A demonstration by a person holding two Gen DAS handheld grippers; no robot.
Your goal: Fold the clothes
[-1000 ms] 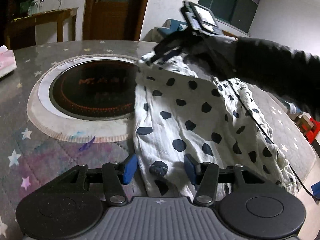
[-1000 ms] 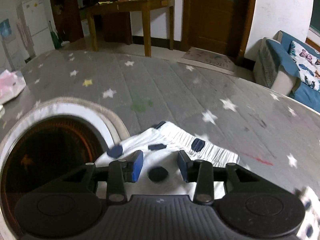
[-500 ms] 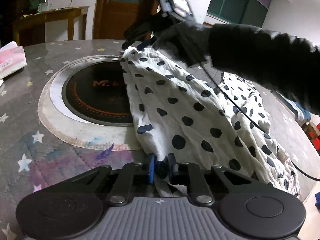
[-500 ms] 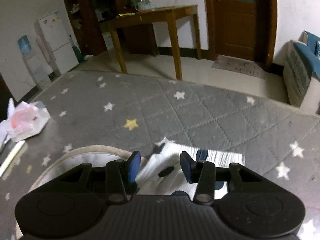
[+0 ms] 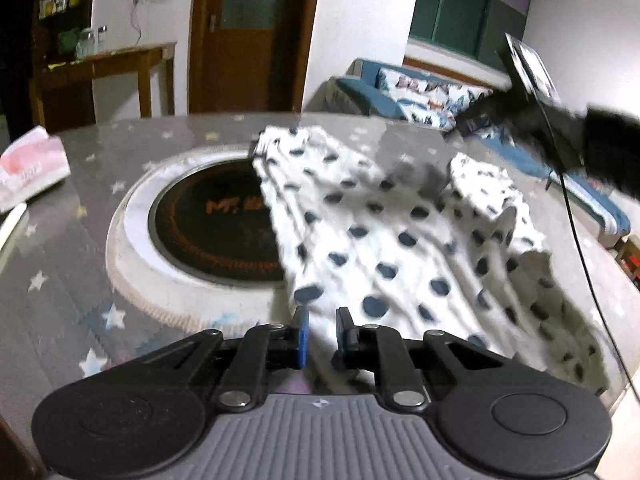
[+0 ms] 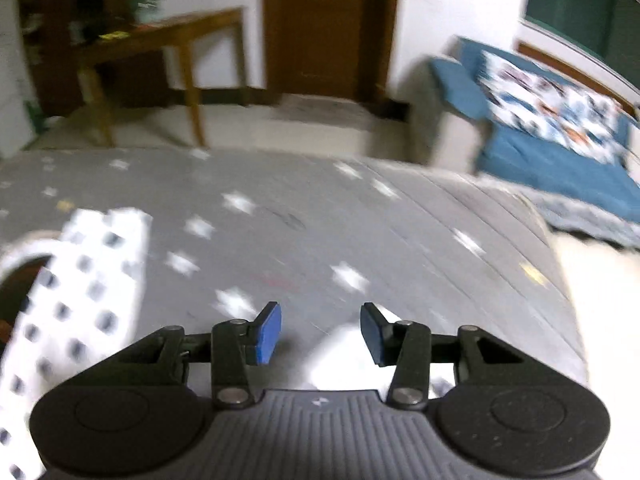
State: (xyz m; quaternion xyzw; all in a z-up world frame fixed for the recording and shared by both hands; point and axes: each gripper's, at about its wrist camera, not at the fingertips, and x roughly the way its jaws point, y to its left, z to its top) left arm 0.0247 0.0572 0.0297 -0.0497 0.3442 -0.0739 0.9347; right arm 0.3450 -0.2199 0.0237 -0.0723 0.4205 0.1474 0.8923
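Since half a second ago the right hand-held gripper (image 6: 320, 330) has let go of the spotted garment (image 5: 400, 248) and swung away to the right; its blue pads now stand wide apart with nothing between them, over grey star-printed worktop (image 6: 320, 232). The left hand-held gripper (image 5: 319, 334), clamped on the cloth before, now shows a narrow gap between its pads, with the garment's near edge lying in that gap; whether it still pinches the fabric I cannot tell. The garment lies spread on the worktop, its left edge overlapping the round dark cooker plate (image 5: 216, 232). Farther left sits a pink tissue pack (image 5: 32, 164). Beyond the worktop stand a wooden table (image 6: 160, 44) and a blue sofa (image 6: 560, 148)
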